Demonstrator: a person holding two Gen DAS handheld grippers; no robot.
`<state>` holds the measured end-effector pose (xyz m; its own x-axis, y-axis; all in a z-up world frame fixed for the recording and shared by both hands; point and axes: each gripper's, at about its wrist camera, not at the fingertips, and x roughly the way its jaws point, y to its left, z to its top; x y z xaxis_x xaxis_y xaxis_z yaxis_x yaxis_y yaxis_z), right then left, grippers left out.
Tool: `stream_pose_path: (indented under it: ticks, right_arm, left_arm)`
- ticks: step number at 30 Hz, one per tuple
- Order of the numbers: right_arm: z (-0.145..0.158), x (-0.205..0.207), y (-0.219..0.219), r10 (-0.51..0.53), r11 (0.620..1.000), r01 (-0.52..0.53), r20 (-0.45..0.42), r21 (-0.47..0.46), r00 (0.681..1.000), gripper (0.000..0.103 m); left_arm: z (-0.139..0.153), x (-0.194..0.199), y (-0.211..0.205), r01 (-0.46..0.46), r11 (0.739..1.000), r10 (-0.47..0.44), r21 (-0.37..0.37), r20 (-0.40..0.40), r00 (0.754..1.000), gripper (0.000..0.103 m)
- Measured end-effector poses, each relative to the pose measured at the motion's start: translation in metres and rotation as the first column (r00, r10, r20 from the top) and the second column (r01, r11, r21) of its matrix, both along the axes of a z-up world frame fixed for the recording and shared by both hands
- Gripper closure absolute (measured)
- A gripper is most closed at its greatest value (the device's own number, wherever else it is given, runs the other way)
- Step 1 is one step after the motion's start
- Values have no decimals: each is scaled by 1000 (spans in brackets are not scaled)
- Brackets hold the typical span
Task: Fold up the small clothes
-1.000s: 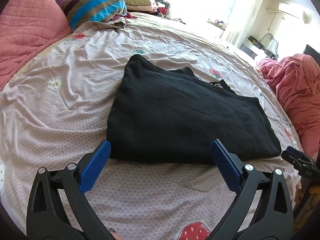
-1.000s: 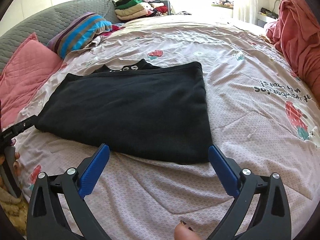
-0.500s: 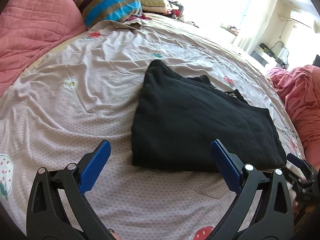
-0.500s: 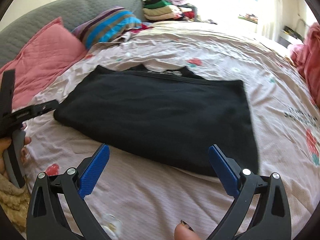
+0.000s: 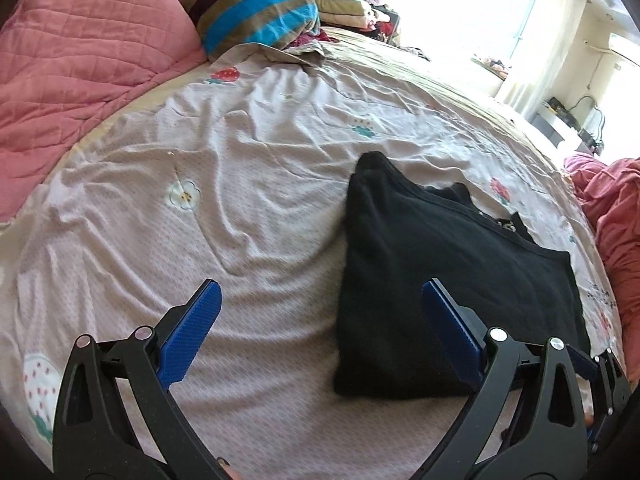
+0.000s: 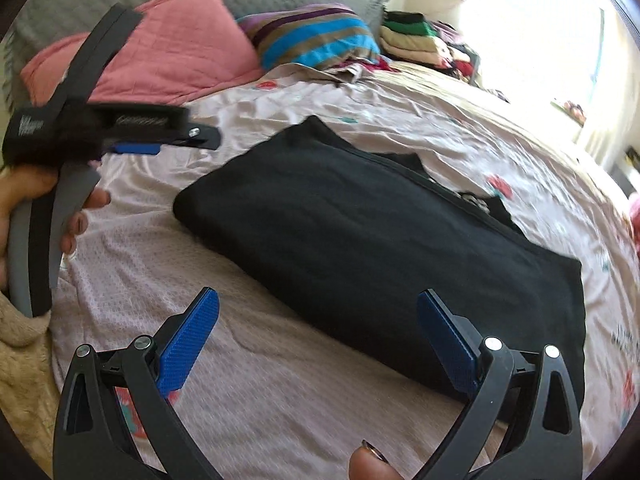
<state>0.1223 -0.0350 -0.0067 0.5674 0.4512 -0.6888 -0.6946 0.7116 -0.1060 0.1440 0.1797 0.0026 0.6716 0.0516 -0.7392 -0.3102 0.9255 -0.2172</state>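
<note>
Garment [image 5: 452,280], black, lies folded flat on bed [image 5: 248,216]. Left gripper [image 5: 320,336] and right gripper [image 6: 316,340] both wide, empty. Likely next: grip an end for the cross-fold.

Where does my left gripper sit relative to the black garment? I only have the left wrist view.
Observer: From the right wrist view, the left gripper hangs above the sheet beyond the black garment's left end, not touching it.
Operator: Is the right gripper holding cloth?
Observer: No. The right gripper is open and empty, over the garment's near edge.
Operator: Anything near my left hand?
Observer: Cream knit fabric lies just below the hand.
</note>
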Motion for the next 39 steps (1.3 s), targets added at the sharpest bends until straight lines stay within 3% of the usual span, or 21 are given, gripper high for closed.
stream_pose_path:
  ticks: [17,25,33,34,36,39]
  right_arm:
    - [-38,20,80,73,977,-49,114,-205,991,4]
    - [-46,42,107,73,969,-30,167,-244,983,4]
    - [-41,54,111,43,977,8,232,-213,972,6]
    - [-38,54,109,37,980,13,246,-199,969,7]
    - [-34,50,104,41,985,3,252,-171,967,20]
    - [-28,45,98,60,990,-24,260,-140,964,48]
  left_arm:
    - [-10,27,17,-21,999,24,49,-57,998,9]
    - [-18,40,25,-47,998,50,43,-81,995,9]
    - [-28,55,29,-43,999,46,32,-111,993,9]
    - [-29,57,29,-42,999,45,30,-114,992,9]
    - [-29,61,30,-38,999,39,12,-113,993,9]
    - [-28,65,30,-28,999,25,-29,-105,994,9]
